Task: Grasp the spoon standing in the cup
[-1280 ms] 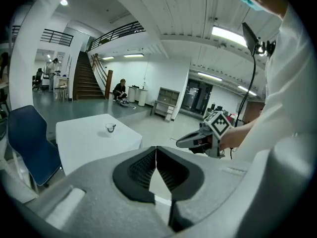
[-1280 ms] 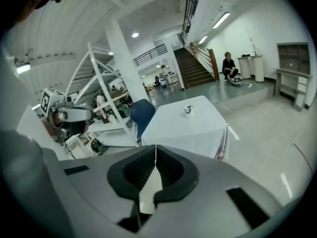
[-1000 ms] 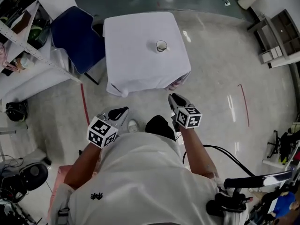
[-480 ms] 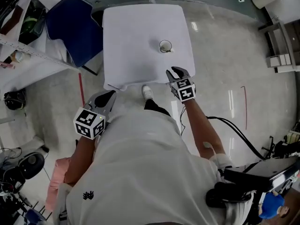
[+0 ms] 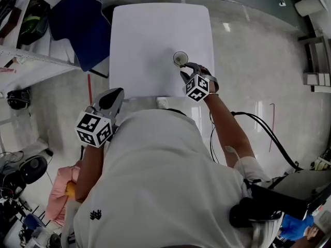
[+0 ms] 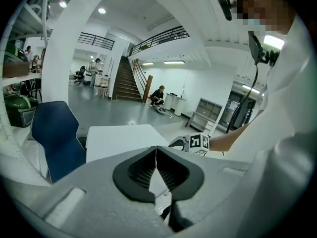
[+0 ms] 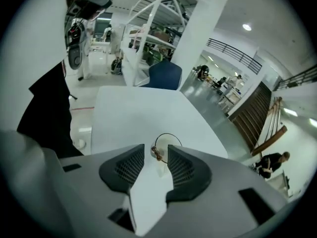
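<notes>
Table [image 5: 155, 30]: white, square top. 1 cup [image 5: 180, 59] stands on it, right of centre. The spoon [image 7: 157, 154] stands in the cup with its beaded handle end up, leaning at the rim nearest the person.

Right gripper [image 7: 156, 146]: over the table's near right part, tips right at the cup. Jaws are spread and opening. The spoon's handle end sits between the 2 tips, and neither pad presses on it.

Left gripper [image 6: 156, 150]: off the table, beside the person's body near the table's near left corner. Jaws are pressed together at the tips, with nothing between them.

1 blue chair [image 5: 77, 22] stands at the table's far left side.
</notes>
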The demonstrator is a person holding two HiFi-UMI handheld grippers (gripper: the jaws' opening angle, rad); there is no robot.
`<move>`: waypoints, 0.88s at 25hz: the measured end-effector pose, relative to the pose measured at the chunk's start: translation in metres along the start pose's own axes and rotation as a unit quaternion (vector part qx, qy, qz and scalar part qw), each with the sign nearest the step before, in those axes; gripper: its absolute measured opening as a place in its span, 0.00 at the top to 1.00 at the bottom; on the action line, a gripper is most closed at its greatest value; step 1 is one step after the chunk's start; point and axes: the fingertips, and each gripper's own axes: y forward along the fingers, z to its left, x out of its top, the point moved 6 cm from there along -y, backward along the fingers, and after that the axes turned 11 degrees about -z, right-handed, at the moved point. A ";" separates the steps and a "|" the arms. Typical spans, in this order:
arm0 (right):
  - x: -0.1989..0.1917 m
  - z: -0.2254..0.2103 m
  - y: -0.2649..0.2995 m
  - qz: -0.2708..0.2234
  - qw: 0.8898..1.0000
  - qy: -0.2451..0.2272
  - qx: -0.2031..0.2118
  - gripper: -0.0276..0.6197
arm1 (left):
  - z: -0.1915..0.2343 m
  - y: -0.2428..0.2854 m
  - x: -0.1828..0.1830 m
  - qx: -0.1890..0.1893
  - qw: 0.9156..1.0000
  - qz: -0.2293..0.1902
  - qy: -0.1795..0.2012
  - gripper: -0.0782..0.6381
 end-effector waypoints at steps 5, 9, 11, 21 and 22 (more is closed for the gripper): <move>-0.016 -0.003 0.026 0.009 0.996 -0.068 0.048 0.73 | 0.004 0.022 0.007 0.033 0.999 -0.002 -0.013 0.87; -0.027 -0.006 0.040 0.007 0.994 -0.086 0.066 0.79 | 0.000 0.030 0.009 0.054 0.998 0.000 -0.014 0.87; -0.030 -0.006 0.046 0.005 0.994 -0.089 0.069 0.86 | 0.001 0.029 0.008 0.062 0.998 0.003 -0.015 0.87; -0.013 -0.008 0.047 -0.010 0.996 -0.056 0.063 0.88 | 0.014 0.017 0.015 0.067 0.998 -0.004 -0.012 0.87; -0.010 -0.008 0.044 -0.010 0.997 -0.052 0.060 0.88 | 0.014 0.015 0.017 0.065 0.998 -0.005 -0.011 0.87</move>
